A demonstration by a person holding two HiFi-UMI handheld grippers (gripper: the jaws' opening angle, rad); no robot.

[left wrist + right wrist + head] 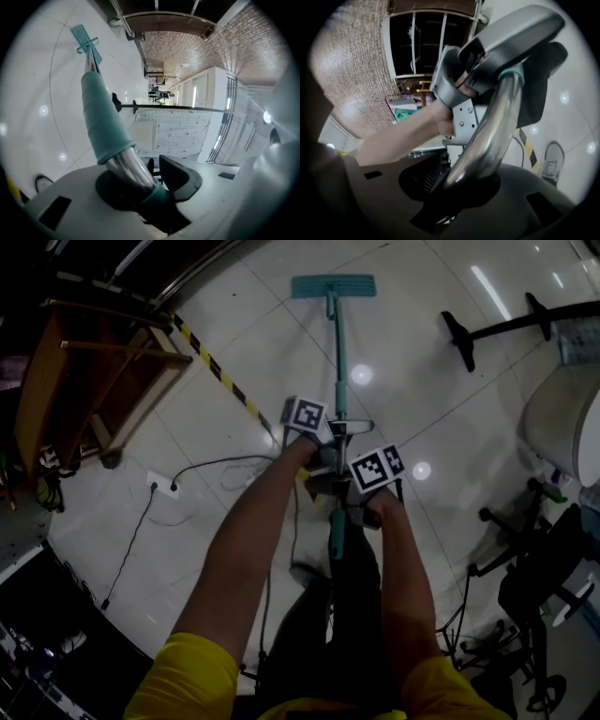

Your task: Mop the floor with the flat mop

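The flat mop lies with its teal head (333, 285) flat on the white tiled floor far ahead of me, and its pole (335, 352) runs back to my hands. My left gripper (328, 434) is shut on the pole higher up, where the teal sleeve (101, 117) meets bare metal (133, 168). My right gripper (343, 486) is shut on the metal pole (487, 140) just below it. In the right gripper view the left gripper (497, 51) shows at the top, clamped on the same pole. The mop head (85, 38) is small and far off in the left gripper view.
A wooden bench (89, 381) stands at the left behind yellow-black floor tape (217, 369). A power strip (161, 486) with cables lies on the floor at the left. A black stand's legs (497, 329) are at the upper right, with a white rounded unit (562, 418) and black wheeled frames (534, 596) below them.
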